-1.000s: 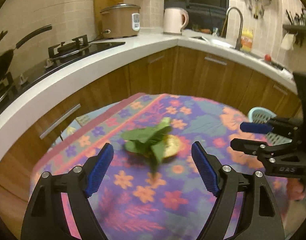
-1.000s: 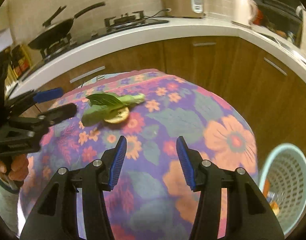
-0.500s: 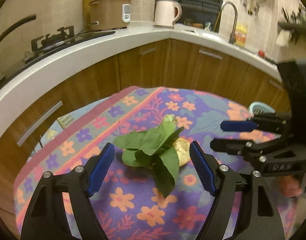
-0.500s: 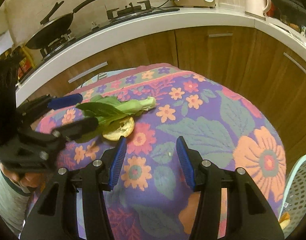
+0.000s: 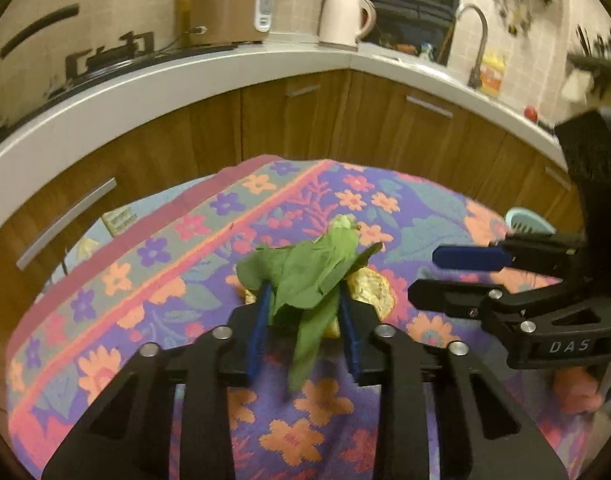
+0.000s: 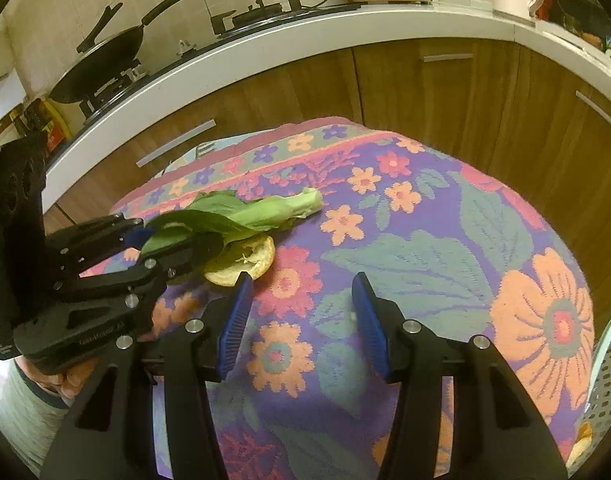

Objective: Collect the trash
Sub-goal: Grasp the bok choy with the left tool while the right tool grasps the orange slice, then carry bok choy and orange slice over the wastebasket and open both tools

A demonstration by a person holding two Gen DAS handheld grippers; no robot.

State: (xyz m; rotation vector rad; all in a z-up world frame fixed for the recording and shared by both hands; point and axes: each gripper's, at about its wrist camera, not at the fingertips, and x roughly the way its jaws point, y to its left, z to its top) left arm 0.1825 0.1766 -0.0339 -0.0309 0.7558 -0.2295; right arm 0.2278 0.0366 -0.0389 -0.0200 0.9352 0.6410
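Left gripper (image 5: 305, 312) closing around the leafy end of a limp green bok-choy stalk with a pale stem (image 5: 309, 276), blue pads pressed into the crumpled leaves on both sides, one long leaf drooping toward 6 o'clock between the black arms

Seen from the right wrist: same green stalk (image 6: 241, 216) lying across the flower-patterned purple and orange tablecloth on the table (image 6: 425, 264), pale cut end pointing to 3 o'clock, leaves disappearing into the left gripper (image 6: 173, 246) at 9 o'clock

Round yellowish husk-like piece of peel, hollow side up (image 6: 245, 260), resting on the cloth partly under the leaves, just at 11 o'clock of the right gripper's near pad; from the left wrist, same peel (image 5: 371, 292) peeking out at 3 o'clock of the leaves

Right gripper (image 6: 301, 320) about half open over bare cloth, nothing between its blue pads; in the left view (image 5: 445, 276) hanging at 3 o'clock, close beside the peel

Pale blue perforated plastic basket (image 6: 609, 380) at the far 4 o'clock edge, below the table rim
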